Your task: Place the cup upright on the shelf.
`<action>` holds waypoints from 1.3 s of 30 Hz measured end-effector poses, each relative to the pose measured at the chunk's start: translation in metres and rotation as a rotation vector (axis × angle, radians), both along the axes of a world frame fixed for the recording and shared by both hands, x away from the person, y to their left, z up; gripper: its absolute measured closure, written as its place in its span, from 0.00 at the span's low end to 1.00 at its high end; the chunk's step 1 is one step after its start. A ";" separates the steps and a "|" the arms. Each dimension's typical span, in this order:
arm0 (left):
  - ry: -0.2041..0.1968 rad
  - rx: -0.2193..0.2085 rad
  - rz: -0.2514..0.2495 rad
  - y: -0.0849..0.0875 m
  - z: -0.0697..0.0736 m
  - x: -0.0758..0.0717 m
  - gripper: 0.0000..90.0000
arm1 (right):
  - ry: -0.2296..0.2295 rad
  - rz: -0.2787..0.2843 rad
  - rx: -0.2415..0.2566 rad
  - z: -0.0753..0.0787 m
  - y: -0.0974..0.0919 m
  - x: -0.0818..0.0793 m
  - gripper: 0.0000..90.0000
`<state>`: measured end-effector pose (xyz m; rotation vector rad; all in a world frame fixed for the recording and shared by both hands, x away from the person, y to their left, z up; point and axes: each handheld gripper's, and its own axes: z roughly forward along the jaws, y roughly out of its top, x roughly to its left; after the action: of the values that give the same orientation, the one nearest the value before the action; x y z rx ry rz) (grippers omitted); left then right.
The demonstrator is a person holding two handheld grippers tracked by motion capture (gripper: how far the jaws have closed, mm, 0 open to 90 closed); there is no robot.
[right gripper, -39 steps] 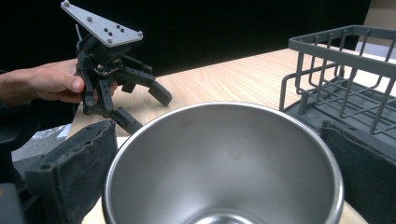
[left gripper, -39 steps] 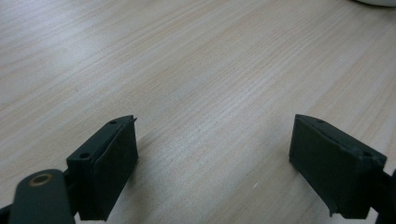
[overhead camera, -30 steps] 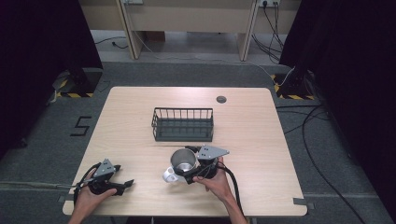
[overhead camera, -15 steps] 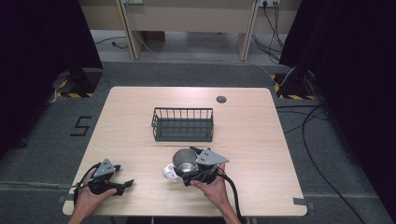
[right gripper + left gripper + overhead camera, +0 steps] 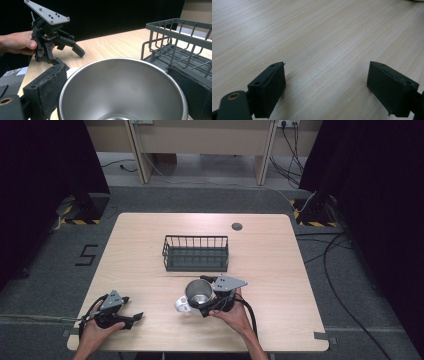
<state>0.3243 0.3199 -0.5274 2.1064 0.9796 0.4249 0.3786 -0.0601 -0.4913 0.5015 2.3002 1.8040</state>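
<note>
Pale wood grain runs across the table point(image 5: 150, 245), which stands on a grey floor with dark curtains to either side and cables trailing past its right edge. Near the front edge, a little right of the middle, a person's right hand point(image 5: 231, 316) holds the right gripper point(image 5: 202, 296) around a steel cup point(image 5: 198, 291) with a white handle; in the right gripper view the cup's open mouth point(image 5: 122, 92) lies tipped toward the camera between the two black jaws, one at each side of its rim. Those jaws have just been opening and look to sit against the cup's wall, though whether the pads truly press on it cannot be told from these angles. Just behind the cup, toward the middle of the table, stands a dark wire basket point(image 5: 196, 253), its bars also rising at the right of the right gripper view point(image 5: 175, 40). At the front left corner the left hand point(image 5: 95, 334) rests with the left gripper point(image 5: 134, 318) low over the wood, its jaws spread wide and released, with only bare table between them in the left gripper view point(image 5: 327, 82). A small round grey disc point(image 5: 237, 226) lies near the far edge, toward the right.
</note>
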 end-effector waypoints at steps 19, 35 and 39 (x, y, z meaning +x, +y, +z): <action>0.000 0.000 0.000 0.000 0.000 0.000 0.16 | 0.010 -0.090 0.031 -0.001 -0.001 -0.006 0.07; 0.000 -0.001 0.000 0.000 0.000 0.000 0.16 | 0.003 -0.175 0.001 0.030 0.006 -0.007 0.07; 0.000 0.000 0.000 0.000 0.000 0.000 0.16 | -0.005 -0.188 0.001 0.037 0.006 -0.004 0.07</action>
<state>0.3243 0.3200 -0.5274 2.1062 0.9795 0.4244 0.3746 -0.0543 -0.4539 0.6873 2.1677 1.7157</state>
